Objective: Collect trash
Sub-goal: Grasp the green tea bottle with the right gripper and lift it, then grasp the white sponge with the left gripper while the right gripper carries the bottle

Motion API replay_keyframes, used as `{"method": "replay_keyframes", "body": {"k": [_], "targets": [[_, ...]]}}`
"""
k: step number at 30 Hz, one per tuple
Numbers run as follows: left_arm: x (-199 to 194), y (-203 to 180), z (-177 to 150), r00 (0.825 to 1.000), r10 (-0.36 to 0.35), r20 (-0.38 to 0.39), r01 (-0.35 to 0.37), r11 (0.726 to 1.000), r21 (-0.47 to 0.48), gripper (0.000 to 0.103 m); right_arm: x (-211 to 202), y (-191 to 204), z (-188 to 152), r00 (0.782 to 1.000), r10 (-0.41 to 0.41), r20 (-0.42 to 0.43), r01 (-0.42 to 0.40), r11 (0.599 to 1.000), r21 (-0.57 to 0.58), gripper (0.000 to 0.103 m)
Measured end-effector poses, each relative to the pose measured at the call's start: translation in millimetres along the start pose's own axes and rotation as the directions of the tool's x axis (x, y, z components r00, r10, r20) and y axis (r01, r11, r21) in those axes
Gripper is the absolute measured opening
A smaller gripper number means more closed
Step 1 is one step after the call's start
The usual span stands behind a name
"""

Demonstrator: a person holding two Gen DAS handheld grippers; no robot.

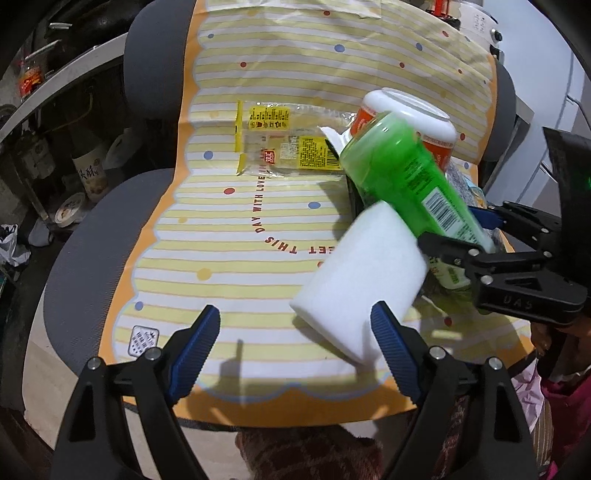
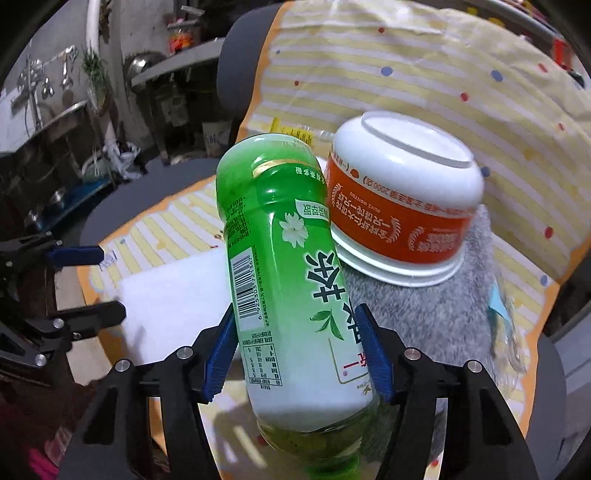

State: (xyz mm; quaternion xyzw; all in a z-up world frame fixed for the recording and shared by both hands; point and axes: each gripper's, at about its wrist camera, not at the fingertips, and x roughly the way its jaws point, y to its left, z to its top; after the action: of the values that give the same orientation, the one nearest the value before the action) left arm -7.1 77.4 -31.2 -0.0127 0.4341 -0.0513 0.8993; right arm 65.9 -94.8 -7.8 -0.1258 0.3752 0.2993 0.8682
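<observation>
My right gripper is shut on a green tea bottle, holding it tilted above the striped sheet. In the left wrist view the same bottle slants up from the right gripper. Behind it, an upside-down white and orange noodle bowl rests on a grey fuzzy cloth. A white foam block lies on the sheet, its near corner by my left gripper's right finger. The left gripper is open and holds nothing. A clear and yellow wrapper lies flat farther back.
The yellow striped sheet covers a grey cushioned seat. Shelves with bottles and bowls stand at the left, and a white appliance at the far right. Pink fabric is near the lower right.
</observation>
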Motion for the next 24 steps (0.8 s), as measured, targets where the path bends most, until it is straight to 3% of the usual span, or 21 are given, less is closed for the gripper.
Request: {"method": "replay_keyframes", "body": {"k": [9, 14, 20, 24], "targets": [[-5, -29, -6, 0.994, -0.049, 0.094, 0.032, 0.984, 0.174, 0.096, -55, -19, -27, 0.996, -0.014, 0.087, -0.007, 0.972, 0.234, 0.062], [14, -45, -6, 0.993, -0.083, 0.079, 0.061, 0.966, 0.251, 0.096, -86, -37, -44, 0.995, -0.018, 0.098, -0.020, 0.927, 0.374, 0.063], [42, -43, 0, 0.996, -0.083, 0.040, 0.070, 0.965, 0.254, 0.096, -102, -46, -64, 0.994, -0.039, 0.100, -0.010, 0.897, 0.442, 0.063], [49, -42, 1, 0.998, -0.062, 0.025, 0.053, 0.962, 0.269, 0.080, -102, -52, -69, 0.994, -0.037, 0.107, -0.017, 0.884, 0.467, 0.063]]}}
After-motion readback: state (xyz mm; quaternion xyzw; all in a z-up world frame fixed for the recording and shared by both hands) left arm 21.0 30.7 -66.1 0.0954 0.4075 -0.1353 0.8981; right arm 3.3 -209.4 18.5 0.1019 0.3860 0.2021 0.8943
